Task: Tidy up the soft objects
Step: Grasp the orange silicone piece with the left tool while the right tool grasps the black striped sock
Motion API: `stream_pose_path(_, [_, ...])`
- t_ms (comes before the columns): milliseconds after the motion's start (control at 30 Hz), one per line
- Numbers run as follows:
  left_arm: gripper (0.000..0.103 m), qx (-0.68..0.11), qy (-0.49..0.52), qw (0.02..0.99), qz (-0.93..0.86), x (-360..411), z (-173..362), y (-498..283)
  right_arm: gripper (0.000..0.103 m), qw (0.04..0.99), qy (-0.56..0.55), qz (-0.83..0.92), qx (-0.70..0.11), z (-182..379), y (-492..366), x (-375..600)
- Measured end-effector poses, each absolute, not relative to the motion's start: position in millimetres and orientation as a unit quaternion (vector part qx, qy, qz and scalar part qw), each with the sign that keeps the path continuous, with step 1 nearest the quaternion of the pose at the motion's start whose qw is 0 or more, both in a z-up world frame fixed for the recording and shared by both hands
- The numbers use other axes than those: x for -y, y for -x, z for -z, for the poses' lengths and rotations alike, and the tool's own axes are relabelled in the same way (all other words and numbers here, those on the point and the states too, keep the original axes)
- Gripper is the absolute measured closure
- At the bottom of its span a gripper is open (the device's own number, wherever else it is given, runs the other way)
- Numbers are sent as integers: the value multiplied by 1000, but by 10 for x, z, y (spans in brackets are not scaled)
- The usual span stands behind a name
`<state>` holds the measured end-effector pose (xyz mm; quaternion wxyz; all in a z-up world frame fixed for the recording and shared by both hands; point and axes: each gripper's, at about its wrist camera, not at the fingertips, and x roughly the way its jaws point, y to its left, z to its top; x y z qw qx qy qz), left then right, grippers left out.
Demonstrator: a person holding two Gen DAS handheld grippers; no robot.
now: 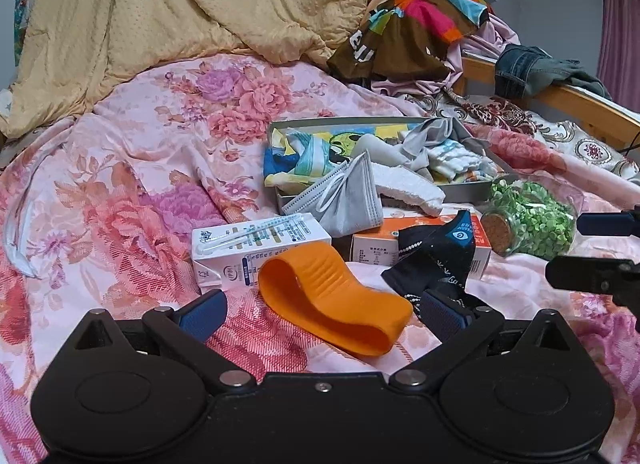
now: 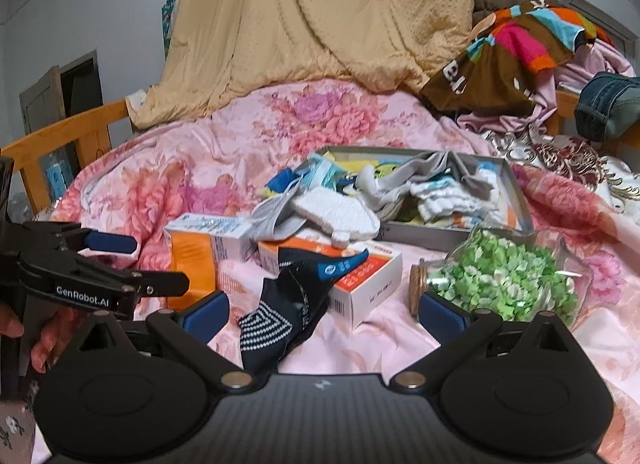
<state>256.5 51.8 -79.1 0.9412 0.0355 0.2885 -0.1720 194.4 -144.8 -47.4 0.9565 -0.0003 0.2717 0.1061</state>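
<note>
We hold both grippers low over the bed's floral quilt (image 1: 132, 168). The left gripper (image 1: 322, 314) has its jaws spread wide, with the orange silicone piece (image 1: 332, 296) lying on the quilt between them, untouched. The right gripper (image 2: 324, 314) also has its jaws spread, and the dark navy sock (image 2: 280, 304) lies between them, draped against the orange-and-white box (image 2: 368, 276). Behind, the grey tray (image 2: 416, 234) holds a heap of socks and cloths, with a grey face mask (image 1: 344, 200) and a white towel (image 2: 336, 218) hanging over its near rim. A milk carton (image 1: 256, 248) lies left of the box; a jar of green bits (image 2: 504, 272) lies on its side to the right.
</note>
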Motion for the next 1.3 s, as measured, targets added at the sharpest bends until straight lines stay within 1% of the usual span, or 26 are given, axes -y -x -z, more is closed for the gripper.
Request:
stream_pose_path(533, [1, -299, -11, 940, 166, -590, 861, -2784, 0, 941, 19, -131, -310, 729, -2123, 1250])
stream_pose_path(1133, [1, -305, -3, 937, 168, -625, 895, -3058, 1, 936, 21, -136, -324, 953, -2307, 1143])
stream_pose_path(1300, [1, -302, 2, 939, 165, -573, 921, -3111, 6, 936, 9, -130, -328, 1002, -2355, 1163])
